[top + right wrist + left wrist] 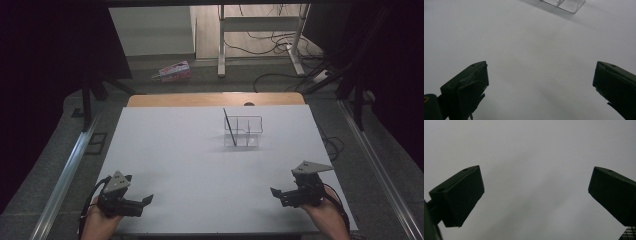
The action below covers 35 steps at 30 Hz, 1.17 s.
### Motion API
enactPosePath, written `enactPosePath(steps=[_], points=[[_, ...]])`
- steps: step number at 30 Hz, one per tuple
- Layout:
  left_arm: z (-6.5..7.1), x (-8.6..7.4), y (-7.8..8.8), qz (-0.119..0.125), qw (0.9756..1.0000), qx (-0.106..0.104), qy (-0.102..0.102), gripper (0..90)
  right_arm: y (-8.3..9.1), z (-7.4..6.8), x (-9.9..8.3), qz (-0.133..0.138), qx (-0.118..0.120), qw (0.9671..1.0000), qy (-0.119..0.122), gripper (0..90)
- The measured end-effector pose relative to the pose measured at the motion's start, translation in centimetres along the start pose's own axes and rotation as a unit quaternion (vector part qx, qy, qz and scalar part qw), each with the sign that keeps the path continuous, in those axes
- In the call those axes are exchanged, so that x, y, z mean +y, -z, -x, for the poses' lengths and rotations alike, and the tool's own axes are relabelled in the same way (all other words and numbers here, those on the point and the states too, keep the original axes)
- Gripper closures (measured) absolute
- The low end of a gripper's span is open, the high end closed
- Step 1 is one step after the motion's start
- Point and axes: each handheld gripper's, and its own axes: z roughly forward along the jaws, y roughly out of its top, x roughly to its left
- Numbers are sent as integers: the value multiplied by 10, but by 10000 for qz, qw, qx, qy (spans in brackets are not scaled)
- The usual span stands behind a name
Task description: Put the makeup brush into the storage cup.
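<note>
A clear plastic organizer (243, 131) with several compartments stands on the white table (190, 160), right of centre toward the back. A thin dark stick (230, 127) leans in its left compartment. My left gripper (146, 201) rests near the front left corner, held in a hand, its jaws wide apart over bare table (536, 185). My right gripper (275, 192) sits near the front right, also open with nothing between its jaws (541, 75). A corner of the organizer (564, 4) shows at the top of the right gripper view.
A wooden strip (215, 99) borders the table's far edge. Beyond it on the floor lie a pink-and-white packet (172, 71), white desk legs (260, 30) and loose cables (280, 75). Metal rails (65, 175) run along both sides.
</note>
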Motion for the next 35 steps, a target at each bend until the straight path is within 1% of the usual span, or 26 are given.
enactPosePath(steps=[11, 22, 26, 31, 35], points=[[1, 1, -1, -18, 10000, -6, -25, 7, 9, 5, -12, 25, -76, 9999, -130, 2], [1, 1, -1, -32, 10000, -13, -39, 6, 19, 10, -23, 131, -162, 9993, -305, 2], [1, 1, -2, -28, 10000, -5, -42, 6, 20, 11, -27, 116, -146, 9992, -357, 2], [1, 1, -2, -37, 10000, -8, -55, 6, 19, 12, -32, 28, -122, 9991, -411, 1], [1, 1, -2, -32, 10000, -10, -61, 6, 18, 12, -34, 2, -100, 9991, -418, 2]])
